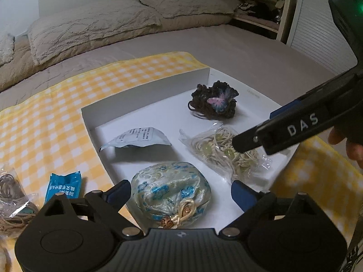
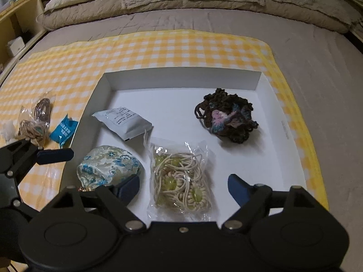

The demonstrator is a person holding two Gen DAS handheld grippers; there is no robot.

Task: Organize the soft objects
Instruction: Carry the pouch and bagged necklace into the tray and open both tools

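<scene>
A white shallow box [image 1: 145, 99] [image 2: 281, 122] lies on a yellow checked cloth on the bed. In it are a dark crocheted piece [image 1: 214, 100] [image 2: 226, 115], a clear bag of cream cords [image 1: 226, 151] [image 2: 179, 176], a white sachet [image 1: 138, 139] [image 2: 123, 121] and a blue-flowered silk pouch [image 1: 170, 190] [image 2: 106, 167]. My left gripper [image 1: 181, 193] is open, its fingers on either side of the pouch. My right gripper [image 2: 182, 185] is open above the cord bag; one finger [image 1: 249, 140] shows in the left wrist view.
On the cloth [image 2: 68, 68] left of the box lie a blue packet [image 1: 63, 187] [image 2: 63, 131] and a clear bag of brown bands [image 1: 11, 195] [image 2: 37, 120]. Pillows [image 1: 90, 27] lie at the head of the bed. Shelves [image 2: 15, 29] stand at the left.
</scene>
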